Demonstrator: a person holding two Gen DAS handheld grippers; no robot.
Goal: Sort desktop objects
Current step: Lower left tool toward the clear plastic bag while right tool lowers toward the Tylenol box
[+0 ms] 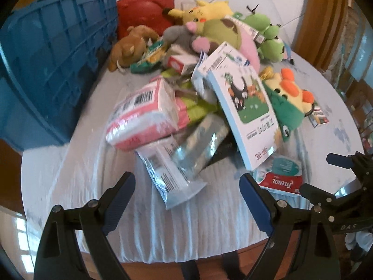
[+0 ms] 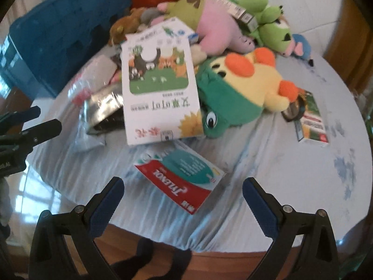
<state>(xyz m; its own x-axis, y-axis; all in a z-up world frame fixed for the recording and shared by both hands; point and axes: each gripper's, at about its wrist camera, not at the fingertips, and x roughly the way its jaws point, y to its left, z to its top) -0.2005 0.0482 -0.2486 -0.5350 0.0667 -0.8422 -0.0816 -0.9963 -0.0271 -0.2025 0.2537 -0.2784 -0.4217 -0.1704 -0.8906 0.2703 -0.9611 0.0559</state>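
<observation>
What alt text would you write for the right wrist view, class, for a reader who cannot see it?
The open right gripper hovers over a red and teal Tylenol box on a table draped in pale blue cloth. Behind lies a heap: a white illustrated box, a yellow duck plush and a blue crate.

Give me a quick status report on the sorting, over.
Left gripper open, right gripper open, both empty. Red-and-teal medicine box lies nearest the right gripper, untouched. Pile unsorted beside blue crate. White box leans over plush duck.
</observation>
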